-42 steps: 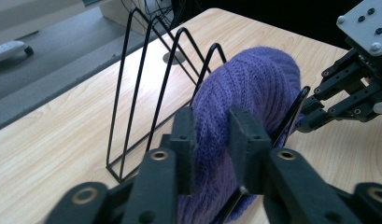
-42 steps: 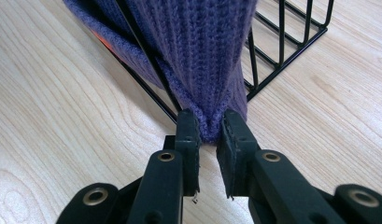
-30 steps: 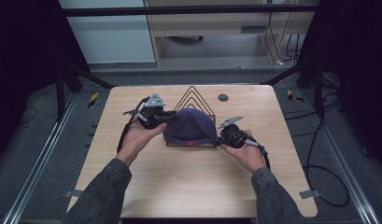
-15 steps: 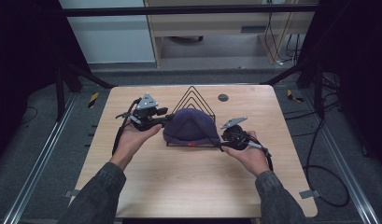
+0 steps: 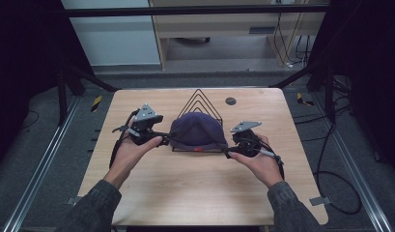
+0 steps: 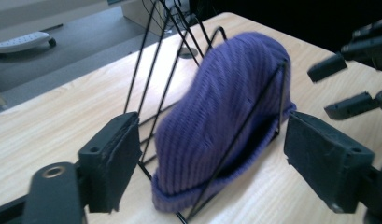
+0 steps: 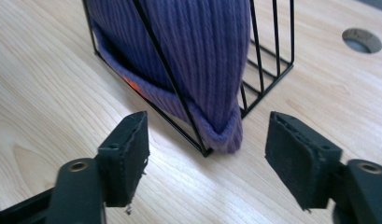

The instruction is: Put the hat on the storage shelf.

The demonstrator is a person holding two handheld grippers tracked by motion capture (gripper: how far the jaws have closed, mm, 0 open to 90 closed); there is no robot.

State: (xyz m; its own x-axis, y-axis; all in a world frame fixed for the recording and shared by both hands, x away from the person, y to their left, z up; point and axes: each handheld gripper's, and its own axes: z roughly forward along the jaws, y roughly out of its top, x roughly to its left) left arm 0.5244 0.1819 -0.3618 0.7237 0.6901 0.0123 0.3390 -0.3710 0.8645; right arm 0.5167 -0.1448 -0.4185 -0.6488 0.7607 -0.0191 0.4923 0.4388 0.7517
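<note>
On the pale wooden table (image 5: pixel 204 183), a purple ribbed knit beanie (image 5: pixel 197 131) sits pulled over the front of a black wire rack of nested triangular frames (image 5: pixel 200 99), near the table's middle. The rack's front triangle runs up inside and across the knit, so the hat stands as a dome with its folded brim down at the wire base, which is likely why it keeps its shape with nothing gripping it. A small orange label peeks out at the brim's lower edge.

The left gripper (image 5: pixel 161 140) waits just beside the hat's left edge and the right gripper (image 5: pixel 230 153) just beside its right edge, one at each end of the brim. That mirrored placement suits stretching a hat over a frame from both sides. Both have just been opening: in each gripper view the black padded jaws stand well apart with clear gaps to the knit, and the hat lies beyond them, not between the pads. Both grippers are released and carry nothing. I judge the hat as placed on the rack, with the hands now free to draw back.
</note>
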